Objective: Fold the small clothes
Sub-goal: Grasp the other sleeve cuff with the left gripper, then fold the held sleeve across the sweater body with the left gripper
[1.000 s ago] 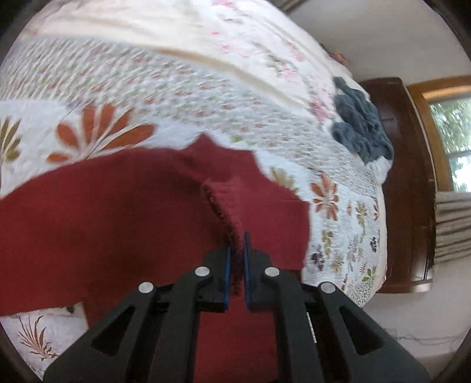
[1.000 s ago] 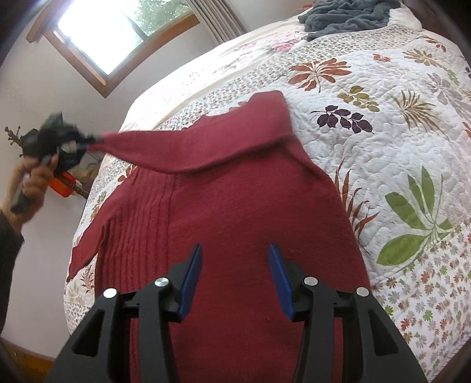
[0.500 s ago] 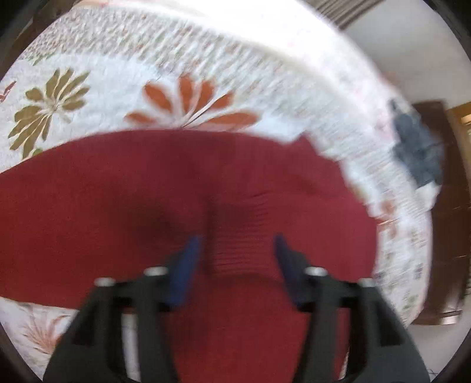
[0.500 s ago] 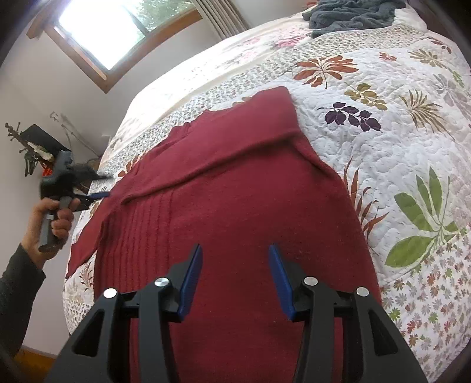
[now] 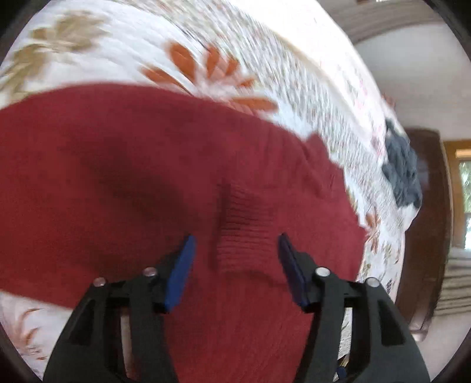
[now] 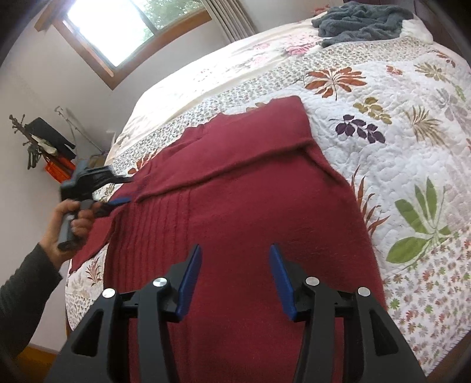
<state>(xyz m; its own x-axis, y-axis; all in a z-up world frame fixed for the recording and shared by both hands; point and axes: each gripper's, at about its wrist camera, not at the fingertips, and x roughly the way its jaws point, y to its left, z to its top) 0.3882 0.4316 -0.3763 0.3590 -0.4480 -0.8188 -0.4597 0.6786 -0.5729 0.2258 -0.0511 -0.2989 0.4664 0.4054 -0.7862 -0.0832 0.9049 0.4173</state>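
A dark red knit sweater (image 6: 235, 206) lies flat on the flowered quilt (image 6: 397, 147), one sleeve folded across its body. The sleeve's ribbed cuff (image 5: 244, 232) rests on the sweater (image 5: 103, 182) just ahead of my left gripper (image 5: 235, 244), which is open with nothing between its fingers. From the right wrist view, the left gripper (image 6: 123, 188) hovers at the sweater's left edge, held by a hand (image 6: 70, 218). My right gripper (image 6: 234, 259) stands open above the sweater's near part, holding nothing.
A grey crumpled cloth (image 6: 359, 20) lies at the far end of the bed, also visible as a grey cloth (image 5: 403, 173) in the left wrist view. Dark wooden furniture (image 5: 426, 235) stands beyond the bed. A window (image 6: 123, 26) and a coat stand (image 6: 41, 141) are at the left wall.
My left gripper opened and let go of the sleeve cuff, which now lies on the sweater; it has drawn back slightly. The right gripper has stayed open and still.
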